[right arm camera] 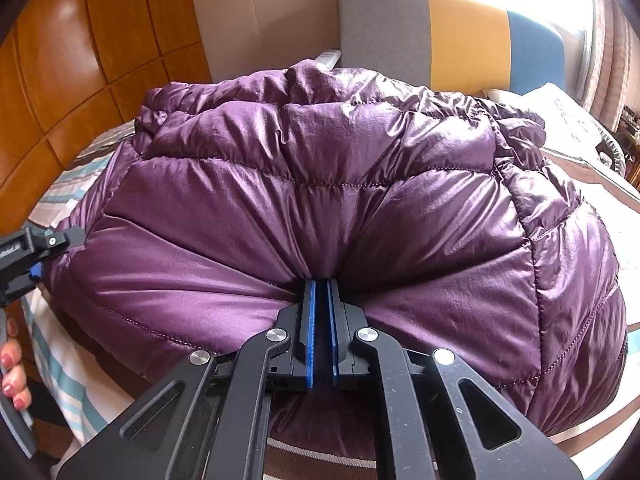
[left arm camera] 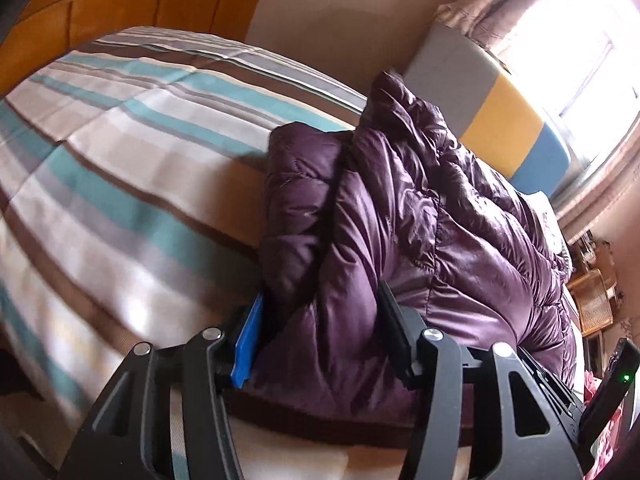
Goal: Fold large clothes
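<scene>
A purple quilted down jacket (left arm camera: 420, 216) lies bunched on the striped bed; it fills the right wrist view (right arm camera: 320, 208). My left gripper (left arm camera: 320, 312) has its jaws wide apart around a thick fold of the jacket's left edge, with the fabric bulging between the fingers (left arm camera: 246, 344). It also shows at the left edge of the right wrist view (right arm camera: 36, 252). My right gripper (right arm camera: 321, 284) is shut on the jacket's near hem, pinching the fabric so that creases radiate from the pads (right arm camera: 310, 320).
The striped bedspread (left arm camera: 120, 168) spreads to the left. A grey, yellow and blue headboard (right arm camera: 440, 32) stands behind the jacket, and an orange wooden wardrobe (right arm camera: 80, 60) is at the left. A window with curtains (left arm camera: 560, 32) is at the far right.
</scene>
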### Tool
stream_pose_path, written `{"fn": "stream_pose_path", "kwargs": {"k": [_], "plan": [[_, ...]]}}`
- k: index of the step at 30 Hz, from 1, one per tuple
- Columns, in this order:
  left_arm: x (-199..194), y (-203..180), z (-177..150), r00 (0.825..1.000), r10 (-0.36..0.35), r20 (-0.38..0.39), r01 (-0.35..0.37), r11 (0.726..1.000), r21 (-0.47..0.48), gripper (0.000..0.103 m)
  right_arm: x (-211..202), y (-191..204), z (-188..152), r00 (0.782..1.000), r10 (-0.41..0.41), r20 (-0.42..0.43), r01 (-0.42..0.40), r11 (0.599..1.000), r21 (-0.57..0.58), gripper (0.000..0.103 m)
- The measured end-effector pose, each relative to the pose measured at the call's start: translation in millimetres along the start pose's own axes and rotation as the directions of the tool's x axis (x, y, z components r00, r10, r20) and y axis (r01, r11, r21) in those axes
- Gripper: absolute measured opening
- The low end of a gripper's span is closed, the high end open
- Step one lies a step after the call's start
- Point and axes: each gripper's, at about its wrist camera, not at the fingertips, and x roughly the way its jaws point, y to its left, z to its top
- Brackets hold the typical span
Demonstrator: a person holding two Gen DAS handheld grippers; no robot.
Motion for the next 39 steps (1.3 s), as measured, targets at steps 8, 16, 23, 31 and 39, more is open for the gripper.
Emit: {"fn": "stream_pose_path", "kwargs": {"k": [8,16,23,31,39], "plan": [[13,15,2,0.998,-0.067,-0.009,0.066,0.991,-0.117,0.067,-2,-4,-1,1.0,0.003,0.002,-0.003,1.0,0.004,0.006],[25,22,9,0.973,-0.228,0.013,0.223,0.935,-0.277,0.025,-1,-2,1,1.0,-0.008,-0.008,0.008,1.0,-0.003,0.006],[-18,-24,17,0.957,-0.259,0.131,0.27,0.96,-0.07,0.017,-1,3,1,1.0,-0.008,-0.007,0.009,1.0,0.008,0.006],[-55,-67,24,0.927,-0.307,0.216,0.289,0.951,0.111,0.016,-57,-25,-2,0.991,-0.005,0.133,-0.004,0.998,0.067,0.006],[-77,-108,20,0.902,-0.36,0.24,0.3,0.92,0.251,0.016,-75,-93,-20,0.978,-0.191,0.088,0.168,0.961,0.219,0.006]]}}
